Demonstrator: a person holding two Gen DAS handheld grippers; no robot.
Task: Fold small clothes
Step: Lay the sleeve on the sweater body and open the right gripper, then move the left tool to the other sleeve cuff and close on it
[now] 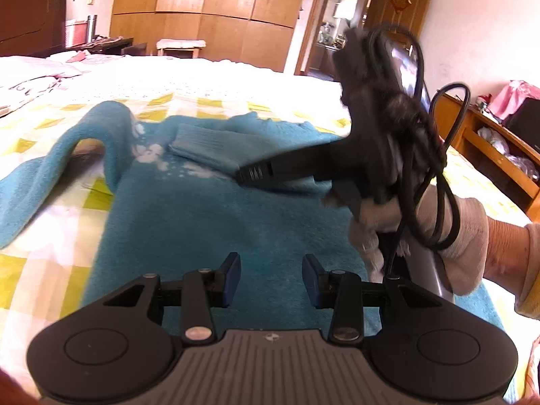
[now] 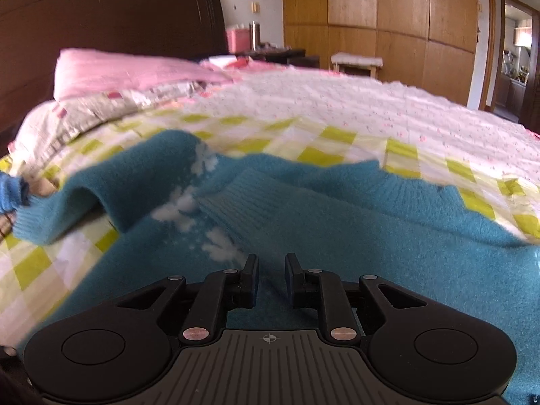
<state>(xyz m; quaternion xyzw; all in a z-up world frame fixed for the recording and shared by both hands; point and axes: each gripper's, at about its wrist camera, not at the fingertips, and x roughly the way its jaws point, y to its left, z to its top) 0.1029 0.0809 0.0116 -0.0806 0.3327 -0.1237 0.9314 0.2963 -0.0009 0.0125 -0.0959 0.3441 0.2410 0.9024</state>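
Observation:
A teal fleece sweater with white snowflake marks lies flat on the bed. One sleeve is folded across the chest, and its ribbed cuff rests near the middle. The other sleeve humps up at the left. My left gripper hovers open over the sweater's lower body, with nothing between its fingers. In the left wrist view a gloved hand holds my right gripper, whose tip is down at the sweater beside the cuff. In its own view the right gripper shows a narrow gap with no cloth pinched.
The bed has a yellow-checked cover with a white quilt beyond it. A pink pillow lies against the dark headboard. A wooden wardrobe lines the far wall, and a wooden shelf runs along the bed's right side.

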